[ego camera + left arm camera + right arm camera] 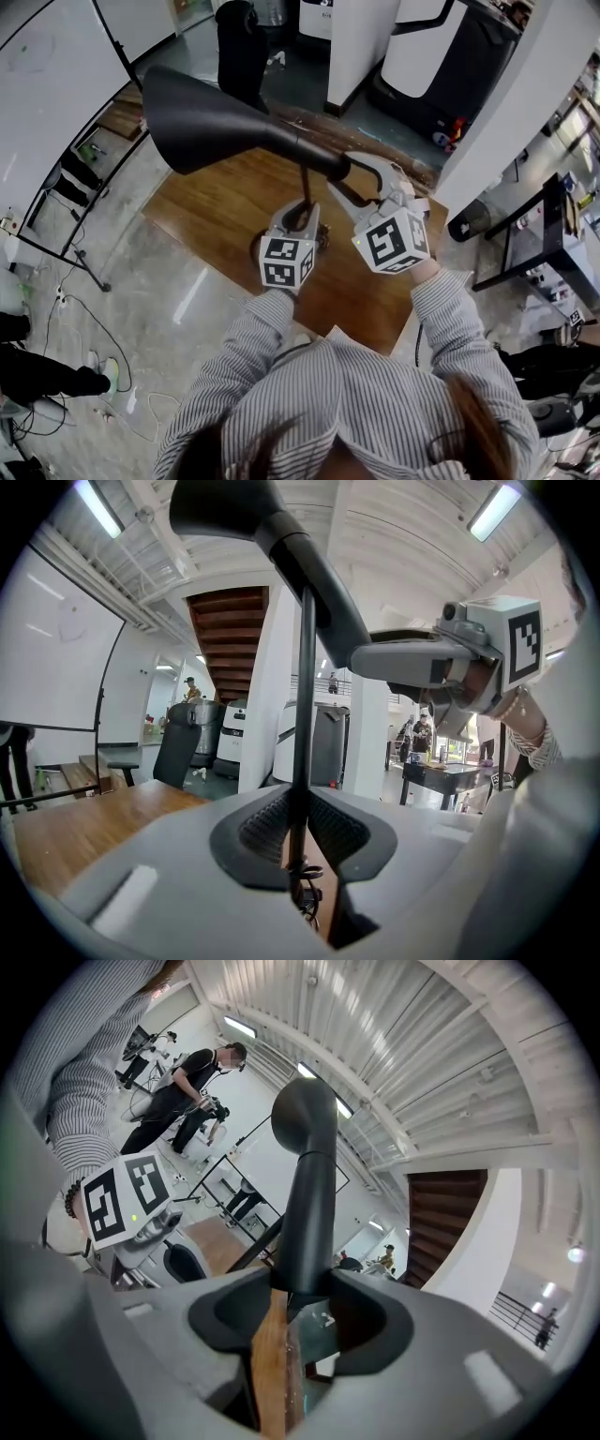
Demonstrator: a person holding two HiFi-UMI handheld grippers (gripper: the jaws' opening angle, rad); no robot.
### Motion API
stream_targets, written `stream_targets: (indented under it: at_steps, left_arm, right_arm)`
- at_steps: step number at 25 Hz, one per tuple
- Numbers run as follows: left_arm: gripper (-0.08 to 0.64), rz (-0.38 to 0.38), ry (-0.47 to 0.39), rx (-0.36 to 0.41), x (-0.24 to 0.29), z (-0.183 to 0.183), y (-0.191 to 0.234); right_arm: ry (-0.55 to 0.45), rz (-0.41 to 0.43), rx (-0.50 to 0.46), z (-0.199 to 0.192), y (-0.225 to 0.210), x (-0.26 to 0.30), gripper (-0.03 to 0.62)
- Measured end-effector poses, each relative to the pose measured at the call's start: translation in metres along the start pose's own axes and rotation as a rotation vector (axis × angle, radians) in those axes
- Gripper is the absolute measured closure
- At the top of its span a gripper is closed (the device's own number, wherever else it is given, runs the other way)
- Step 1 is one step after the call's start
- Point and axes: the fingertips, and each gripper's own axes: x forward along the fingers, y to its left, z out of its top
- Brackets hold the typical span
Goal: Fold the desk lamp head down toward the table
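A black desk lamp stands on the wooden table (225, 225). Its cone head (202, 117) points up and to the left, and its thick neck (309, 155) runs right to the joint above a thin upright stem (306, 192). My left gripper (302, 217) is shut on the stem (302, 714), which runs straight up between the ribbed pads (267, 827). My right gripper (359, 178) is shut on the rear end of the neck (307, 1194), and also shows in the left gripper view (422, 658). My left gripper mostly hides the lamp base.
A whiteboard on a stand (47, 84) is at the left, with cables on the floor below it. A black chair (242, 47) stands beyond the table. A dark table (548, 234) stands at the right. A white pillar (361, 37) rises behind.
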Motion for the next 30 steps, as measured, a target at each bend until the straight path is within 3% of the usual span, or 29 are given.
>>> stream_targets:
  at_steps: [16,30]
  left_arm:
    - [0.512,0.01,0.001,-0.004,-0.001,0.0,0.002]
    - [0.512,0.021,0.011,-0.011,0.0,0.0,0.001]
  right_arm:
    - [0.074,0.039,-0.21,0.007,-0.018,-0.011,0.402]
    - [0.153,0.012,-0.589,0.026,-0.05,-0.026,0.402]
